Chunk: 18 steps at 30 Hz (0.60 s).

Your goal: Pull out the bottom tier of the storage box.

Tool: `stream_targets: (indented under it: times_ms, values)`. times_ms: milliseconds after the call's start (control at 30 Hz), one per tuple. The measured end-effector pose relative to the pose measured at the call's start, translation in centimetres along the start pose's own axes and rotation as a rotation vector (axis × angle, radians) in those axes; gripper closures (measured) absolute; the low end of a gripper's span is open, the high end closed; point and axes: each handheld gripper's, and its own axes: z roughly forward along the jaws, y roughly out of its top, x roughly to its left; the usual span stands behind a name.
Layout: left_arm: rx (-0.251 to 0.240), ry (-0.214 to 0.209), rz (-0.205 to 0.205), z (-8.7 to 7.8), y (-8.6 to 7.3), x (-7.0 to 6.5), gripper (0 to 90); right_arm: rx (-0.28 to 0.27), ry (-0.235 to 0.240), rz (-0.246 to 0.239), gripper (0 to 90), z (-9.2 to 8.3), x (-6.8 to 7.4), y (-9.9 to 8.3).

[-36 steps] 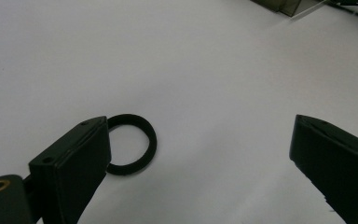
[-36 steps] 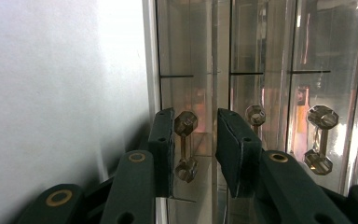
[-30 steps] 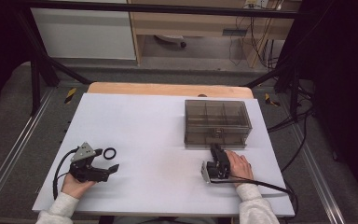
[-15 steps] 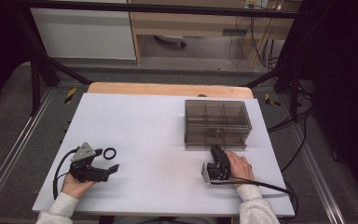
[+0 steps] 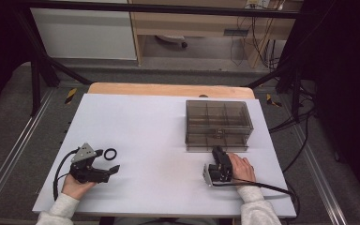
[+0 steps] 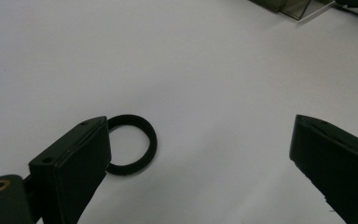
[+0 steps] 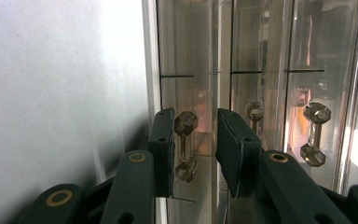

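Smoky clear plastic drawer box (image 5: 219,123) sits on the white counter (image 5: 159,140) at about 2 o'clock from counter centre, long axis running 9 to 3 o'clock, drawer fronts facing 6 o'clock toward the person. Right gripper (image 5: 219,153) lies at the box's near face, pointing to 12 o'clock; in the right gripper view its jaws stand narrow on either side of a drawer's clear dumbbell-shaped handle (image 7: 185,145), a gap visible on the one side, contact uncertain. Left gripper (image 5: 115,168), at 8 o'clock, has jaws wide apart, holding nothing. Black rubber ring (image 5: 110,153) lies flat just beside its one jaw.
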Motion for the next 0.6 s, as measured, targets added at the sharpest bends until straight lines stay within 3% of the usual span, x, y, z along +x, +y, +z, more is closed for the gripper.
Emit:
stream_targets:
  times_ms: [100,133,600]
  values:
    - [0.0,0.0,0.001,-0.01,0.01,0.0,4.9,-0.002,-0.001,0.005,68.5,-0.03,0.05,-0.01]
    - [-0.002,0.0,0.0,-0.03,0.02,0.0,4.9,-0.007,0.003,-0.015,68.5,-0.09,-0.09,-0.02]
    - [-0.002,0.001,-0.001,-0.07,0.01,0.0,4.9,-0.003,0.013,0.001,68.5,-0.64,0.09,0.08]
